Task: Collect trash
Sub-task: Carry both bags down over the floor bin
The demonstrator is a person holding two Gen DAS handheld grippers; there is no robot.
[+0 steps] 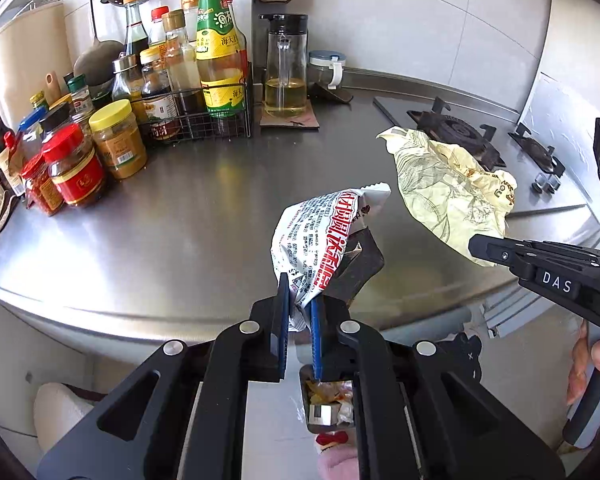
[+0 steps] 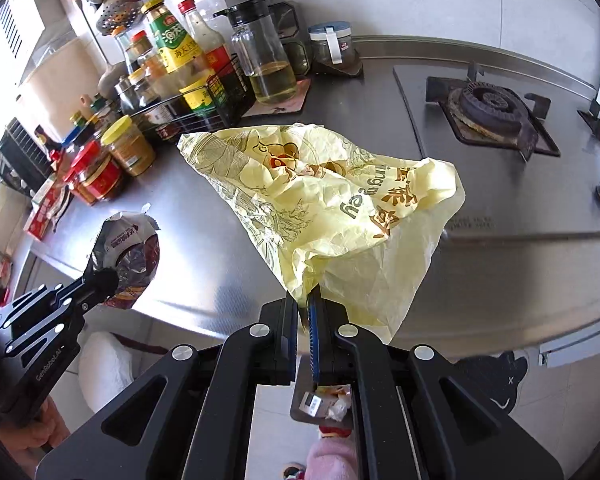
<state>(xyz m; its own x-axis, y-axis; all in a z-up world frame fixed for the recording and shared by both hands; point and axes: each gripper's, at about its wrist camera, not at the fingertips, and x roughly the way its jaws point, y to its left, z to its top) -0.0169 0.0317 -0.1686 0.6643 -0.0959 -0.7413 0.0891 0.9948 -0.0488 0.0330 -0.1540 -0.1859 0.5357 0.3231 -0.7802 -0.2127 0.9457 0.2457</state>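
My left gripper (image 1: 300,312) is shut on an empty snack wrapper (image 1: 320,236), white with red print and a dark inner side, held over the front edge of the steel counter (image 1: 160,208). My right gripper (image 2: 304,316) is shut on a crumpled pale yellow plastic bag (image 2: 340,200) that hangs above the counter (image 2: 180,272). The bag also shows in the left wrist view (image 1: 444,188), with the right gripper (image 1: 480,248) at its lower edge. The wrapper and left gripper show in the right wrist view (image 2: 128,256) at the lower left. A small bin with trash (image 1: 328,404) sits below, between the fingers.
Sauce bottles and jars (image 1: 140,92) crowd the counter's back left, some in a wire rack (image 1: 204,120). An oil dispenser (image 1: 284,72) and a small lidded jar (image 1: 326,68) stand at the back. A gas hob (image 2: 492,112) lies to the right.
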